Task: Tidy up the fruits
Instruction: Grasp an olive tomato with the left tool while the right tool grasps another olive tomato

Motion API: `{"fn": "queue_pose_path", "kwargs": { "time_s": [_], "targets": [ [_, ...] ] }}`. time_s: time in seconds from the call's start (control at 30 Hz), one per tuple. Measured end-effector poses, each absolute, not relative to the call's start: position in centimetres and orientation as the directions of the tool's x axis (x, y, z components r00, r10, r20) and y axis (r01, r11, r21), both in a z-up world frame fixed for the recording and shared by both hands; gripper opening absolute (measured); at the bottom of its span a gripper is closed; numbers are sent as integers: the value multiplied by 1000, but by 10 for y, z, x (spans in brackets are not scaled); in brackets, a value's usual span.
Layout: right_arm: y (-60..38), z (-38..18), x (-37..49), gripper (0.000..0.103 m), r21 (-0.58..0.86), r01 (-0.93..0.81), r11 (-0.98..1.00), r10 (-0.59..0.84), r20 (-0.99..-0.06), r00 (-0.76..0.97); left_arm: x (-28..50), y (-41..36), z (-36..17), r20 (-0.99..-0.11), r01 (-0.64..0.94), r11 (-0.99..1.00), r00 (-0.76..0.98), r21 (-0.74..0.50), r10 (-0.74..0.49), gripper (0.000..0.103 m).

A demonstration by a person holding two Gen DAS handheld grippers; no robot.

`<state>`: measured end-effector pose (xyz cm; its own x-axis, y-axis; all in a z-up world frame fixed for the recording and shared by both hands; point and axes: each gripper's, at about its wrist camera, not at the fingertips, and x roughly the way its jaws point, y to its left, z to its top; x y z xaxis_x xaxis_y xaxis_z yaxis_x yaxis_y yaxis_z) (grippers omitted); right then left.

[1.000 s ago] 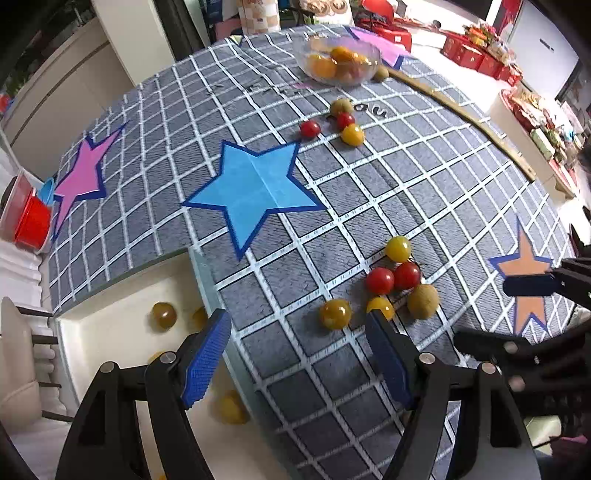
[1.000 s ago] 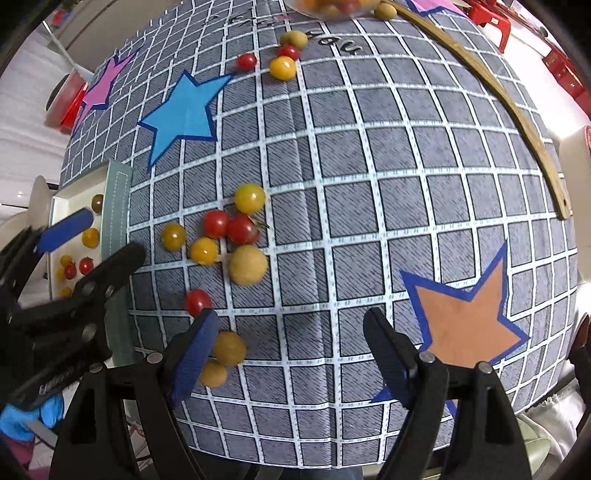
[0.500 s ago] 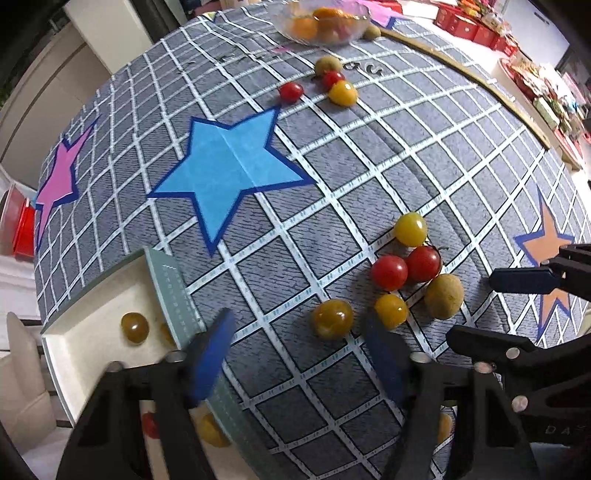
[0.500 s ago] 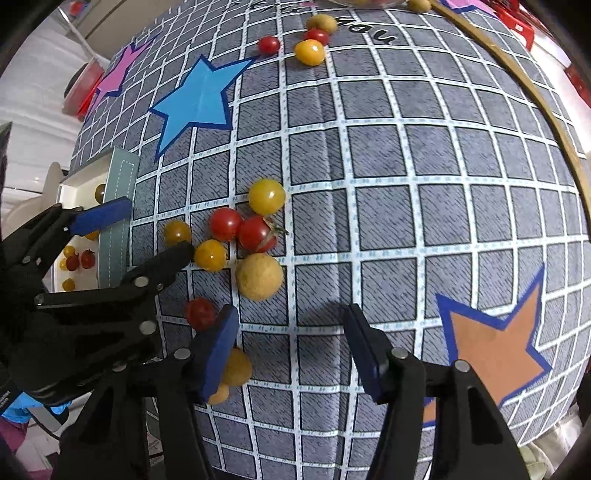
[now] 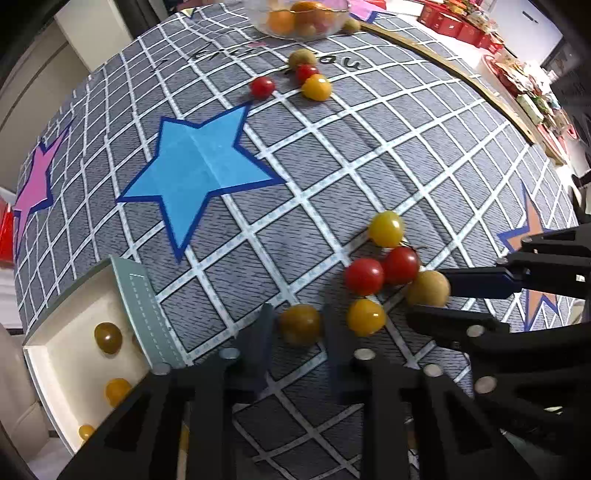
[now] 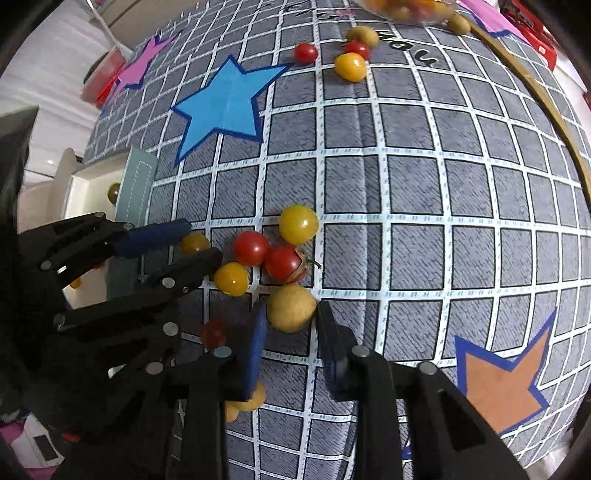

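Note:
On the grey checked tablecloth [image 5: 332, 166] lies a cluster of cherry tomatoes. My left gripper [image 5: 298, 314] points straight down, its jaws closing, and the pads touch both sides of an amber tomato [image 5: 299, 326]. My right gripper [image 6: 291, 314] is closing too, pressing on a round tan fruit [image 6: 291, 304] at the cluster's near edge. Between the two grippers lie two red tomatoes [image 5: 364, 277], a yellow one [image 5: 386, 229] and an orange-yellow one [image 5: 365, 317]. The left gripper [image 6: 184, 249] also shows in the right wrist view.
A white tray with a grey-green rim [image 5: 138, 295] holding several small tomatoes sits at the cloth's left edge. Far back stands a glass bowl [image 5: 299, 22] of fruit, with a second small fruit cluster [image 5: 310, 79] before it. A red tomato [image 6: 213, 332] and yellow fruits [image 6: 253, 400] lie beside the right gripper.
Both grippers have come down onto the cluster and their jaws have drawn in from wide. The left now brackets the amber tomato; the right slid left onto the tan fruit.

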<state>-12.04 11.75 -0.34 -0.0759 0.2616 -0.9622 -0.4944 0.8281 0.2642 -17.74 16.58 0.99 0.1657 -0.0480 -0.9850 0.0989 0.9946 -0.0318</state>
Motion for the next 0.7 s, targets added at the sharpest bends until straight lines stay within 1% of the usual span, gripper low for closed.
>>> {"fn": "queue_pose_path", "kwargs": {
  "time_s": [0.1,0.3,0.5,0.7],
  "targets": [
    [119,-6,-119,29,293,-459,838,282,-955,-96,-178,160,11,-985,77,995,154,-69,-81,24],
    [109,0,-118,29,323,-423,847,310,-945,-101,-181,175,21,-980,4,994,164,-110,-109,24],
    [101,13,-118,29,328,-406,853,318,-943,-94,-187,192,38,-974,-24,993,200,-115,-108,24],
    [104,29,-122,29,322,-421,848,318,-944,-83,-215,207,62,-962,-66,990,251,-124,-104,24]
  ]
}}
